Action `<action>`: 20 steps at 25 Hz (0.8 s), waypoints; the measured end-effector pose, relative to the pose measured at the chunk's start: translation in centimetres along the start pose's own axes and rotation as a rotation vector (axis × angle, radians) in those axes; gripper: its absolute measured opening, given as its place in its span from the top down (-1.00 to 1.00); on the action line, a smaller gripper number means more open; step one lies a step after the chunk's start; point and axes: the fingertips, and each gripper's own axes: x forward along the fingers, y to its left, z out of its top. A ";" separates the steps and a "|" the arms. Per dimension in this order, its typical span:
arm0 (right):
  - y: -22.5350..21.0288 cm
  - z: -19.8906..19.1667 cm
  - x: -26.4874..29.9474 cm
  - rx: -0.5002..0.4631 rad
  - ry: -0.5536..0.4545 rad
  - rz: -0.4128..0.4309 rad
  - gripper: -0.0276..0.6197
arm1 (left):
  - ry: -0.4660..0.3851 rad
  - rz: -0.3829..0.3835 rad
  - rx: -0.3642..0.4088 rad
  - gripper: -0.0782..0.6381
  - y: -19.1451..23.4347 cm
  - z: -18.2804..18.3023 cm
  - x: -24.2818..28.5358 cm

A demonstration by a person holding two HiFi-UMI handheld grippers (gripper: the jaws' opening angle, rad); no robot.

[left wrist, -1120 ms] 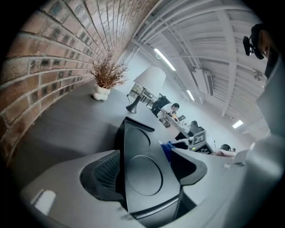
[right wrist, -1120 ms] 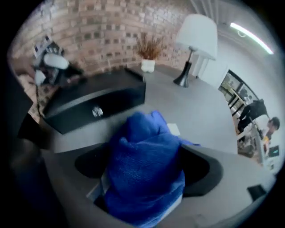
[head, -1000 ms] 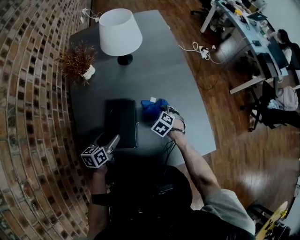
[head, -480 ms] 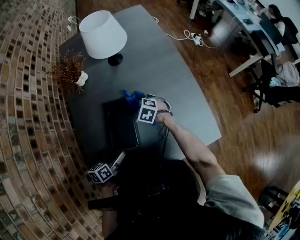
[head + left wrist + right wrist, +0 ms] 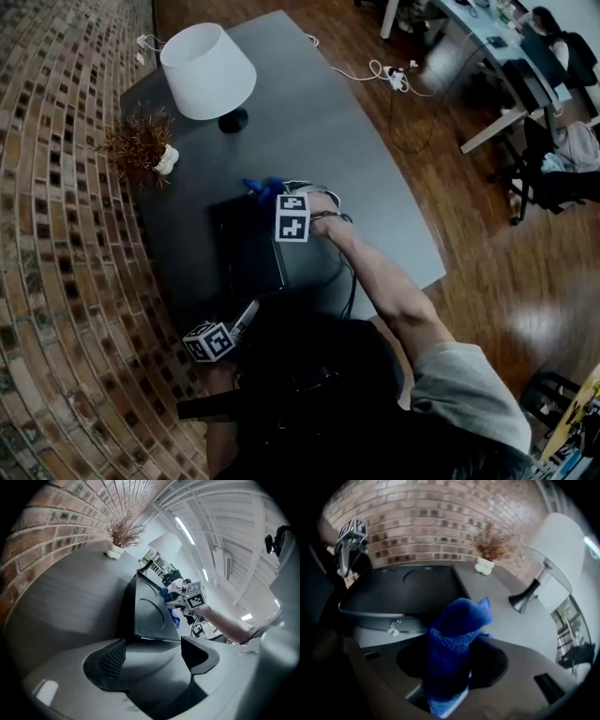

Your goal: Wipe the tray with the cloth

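Tray (image 5: pixel 246 255): black, shallow, flat on the grey table (image 5: pixel 356 178); long axis running away from the person, one short edge near, the other far.
Cloth (image 5: pixel 457 620): blue, bunched, standing up out of the right gripper's pinch; free end flopped forward just outside the tray's right rim, towards the far corner.
Right gripper (image 5: pixel 452 663): jaws narrow, pressed on the lower part of the cloth; beside the tray's far right corner in the head view.
Left gripper (image 5: pixel 157 654): jaws opening, spread wide, nothing between them; aimed along the tray's length at the near short edge, close to it but apart.
Tray from the cloth: ahead and to the left in the right gripper view, with the raised rim between the cloth and the tray floor.
Nearer tool: right, and the only one carrying the cloth.
Coming move, as judged: cloth lifted over the right rim, lowered onto the tray floor, then stroked along the long axis.
Left gripper's likely part: steadying the near short edge, being lined up with it.
Risk, as judged: tray sliding on the smooth table if wiped unheld.
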 end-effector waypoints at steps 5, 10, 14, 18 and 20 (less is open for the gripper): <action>7.1 -1.8 -1.6 -0.263 -0.039 0.227 0.30 | 0.002 0.003 0.002 -0.25 0.0 0.2 0.0; -1.4 -0.4 -0.8 0.038 -0.073 -0.013 0.29 | 0.005 0.002 0.007 -0.25 -0.2 0.1 0.3; 4.9 -0.6 -1.4 -0.164 -0.037 0.108 0.30 | 0.008 0.007 0.003 -0.25 -0.5 -0.2 0.4; 6.0 -3.9 -4.7 0.151 -0.071 0.083 0.29 | 0.003 0.002 0.004 -0.25 -0.4 0.1 0.4; 7.4 -3.9 -5.4 0.365 -0.123 0.115 0.29 | 0.006 -0.013 0.003 -0.25 -0.7 0.1 0.7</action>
